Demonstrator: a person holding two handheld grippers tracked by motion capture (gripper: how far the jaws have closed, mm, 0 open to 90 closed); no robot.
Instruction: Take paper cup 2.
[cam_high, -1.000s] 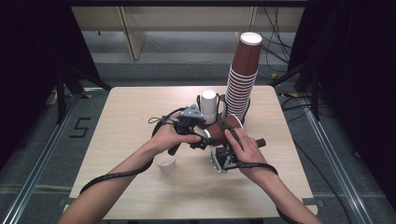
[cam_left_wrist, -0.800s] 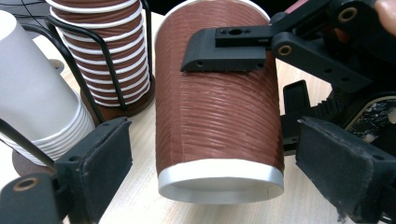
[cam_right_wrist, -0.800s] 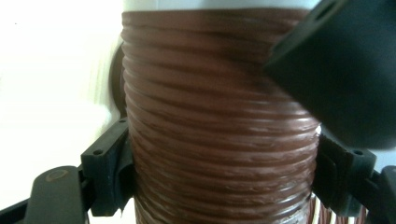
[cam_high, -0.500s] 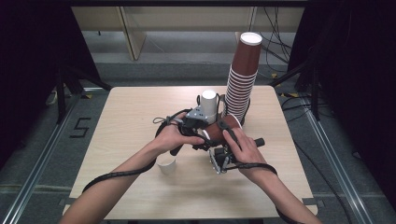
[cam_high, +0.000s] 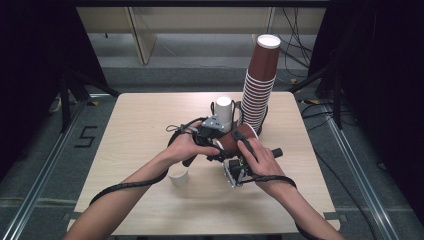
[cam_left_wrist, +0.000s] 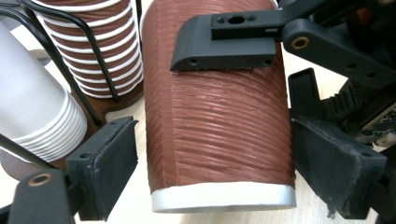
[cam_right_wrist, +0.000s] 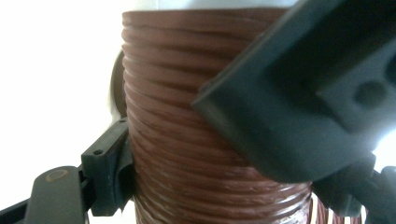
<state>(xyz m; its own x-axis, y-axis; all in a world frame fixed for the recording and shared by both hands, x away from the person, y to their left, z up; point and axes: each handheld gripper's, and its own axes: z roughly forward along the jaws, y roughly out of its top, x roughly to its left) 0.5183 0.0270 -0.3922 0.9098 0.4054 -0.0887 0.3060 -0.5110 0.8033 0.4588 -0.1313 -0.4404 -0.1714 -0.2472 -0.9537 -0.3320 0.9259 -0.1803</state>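
Observation:
A brown ribbed paper cup with a white rim lies sideways above the table's middle, with both grippers on it. My right gripper is shut on the cup, and one of its black fingers lies across the cup's wall. My left gripper straddles the same cup. Its jaws have just been closing around the cup. The right pad reaches the cup's edge, while a thin gap shows at the left pad. A blurred finger of the left gripper crosses the right gripper view.
A tall stack of brown cups stands in a wire holder at the back, with a shorter stack of white cups beside it. A small white cup stands on the wooden table under my left forearm.
The left gripper has edged toward the brown cup and its jaws have narrowed around it. The right hand and the cup have stayed put.

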